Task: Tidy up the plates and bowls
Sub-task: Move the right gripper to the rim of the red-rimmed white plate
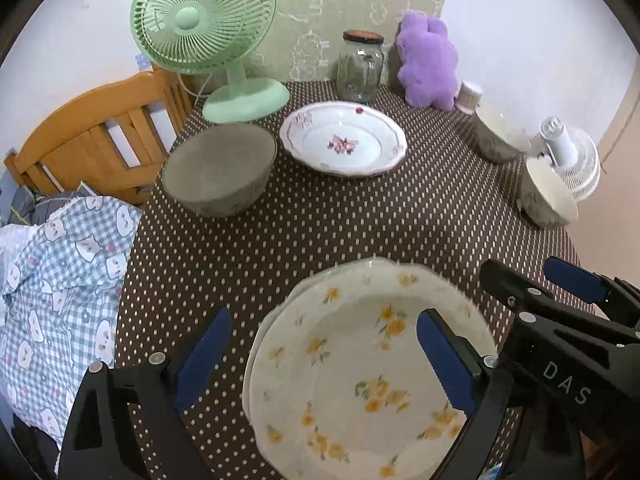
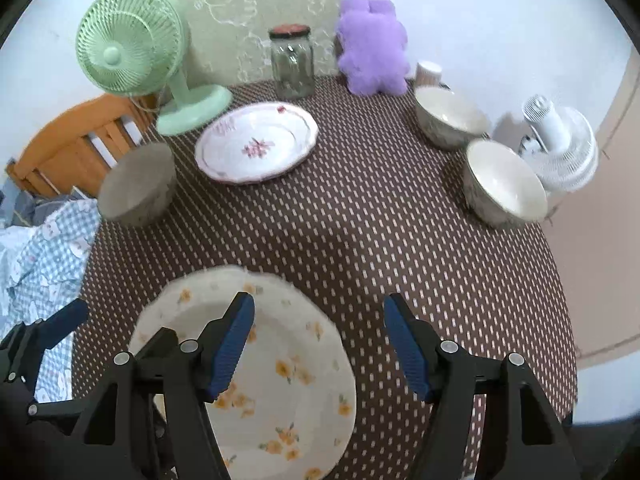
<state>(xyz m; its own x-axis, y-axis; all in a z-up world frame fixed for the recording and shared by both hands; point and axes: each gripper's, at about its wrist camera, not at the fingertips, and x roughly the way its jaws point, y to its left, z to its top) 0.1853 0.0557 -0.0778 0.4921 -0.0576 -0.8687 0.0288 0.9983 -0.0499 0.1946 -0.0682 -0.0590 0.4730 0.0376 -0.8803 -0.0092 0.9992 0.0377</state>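
A stack of yellow-flowered plates (image 1: 360, 364) lies at the table's near edge, also in the right wrist view (image 2: 276, 364). My left gripper (image 1: 320, 356) is open, its jaws straddling the stack's left rim from above. My right gripper (image 2: 318, 344) is open over the stack's right rim; it shows at the right of the left wrist view (image 1: 560, 292). A pink-flowered plate (image 1: 343, 139) (image 2: 256, 142) lies at the far middle. A grey bowl (image 1: 220, 168) (image 2: 138, 184) sits far left. Two cream bowls (image 2: 448, 116) (image 2: 504, 182) stand at the right.
On the brown dotted tablecloth (image 2: 360, 232), a green fan (image 1: 204, 28), a glass jar (image 1: 360, 66) and a purple plush toy (image 1: 428, 64) line the back. A white fan (image 2: 560, 148) stands far right. A wooden chair (image 1: 100, 132) and checked cloth (image 1: 60, 280) are left.
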